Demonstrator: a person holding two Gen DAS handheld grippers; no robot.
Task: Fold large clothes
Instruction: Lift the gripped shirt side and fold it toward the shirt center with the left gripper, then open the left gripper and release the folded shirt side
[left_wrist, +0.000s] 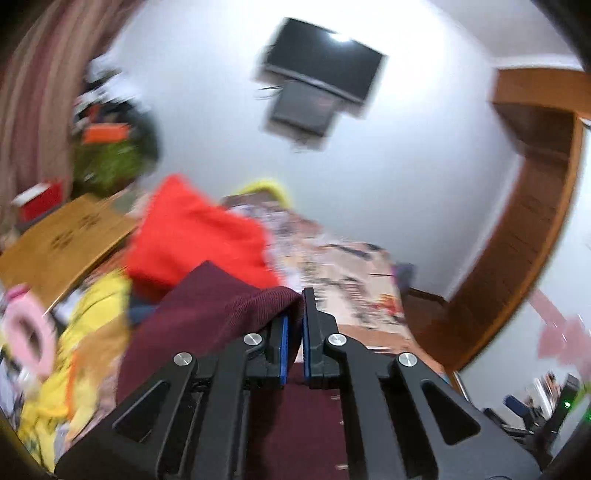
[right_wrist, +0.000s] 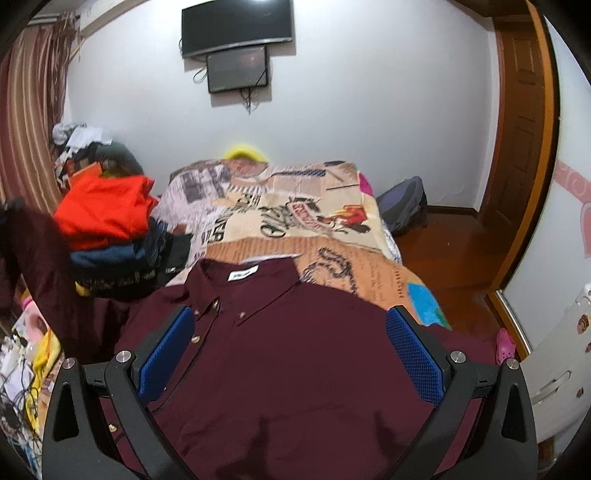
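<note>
While your left tool (left_wrist: 294, 325) is clamped on a fold of the maroon shirt (right_wrist: 280, 354), that cloth drapes off its left side, raised above the bed (right_wrist: 343, 266). Your right tool (right_wrist: 290, 354) stands wide apart over the shirt's front, gripping nothing. The shirt lies buttoned across the bed's near end, collar toward the far wall. An orange garment (right_wrist: 103, 210) tops a pile at the bed's left edge, blurred, perhaps folded.
</note>
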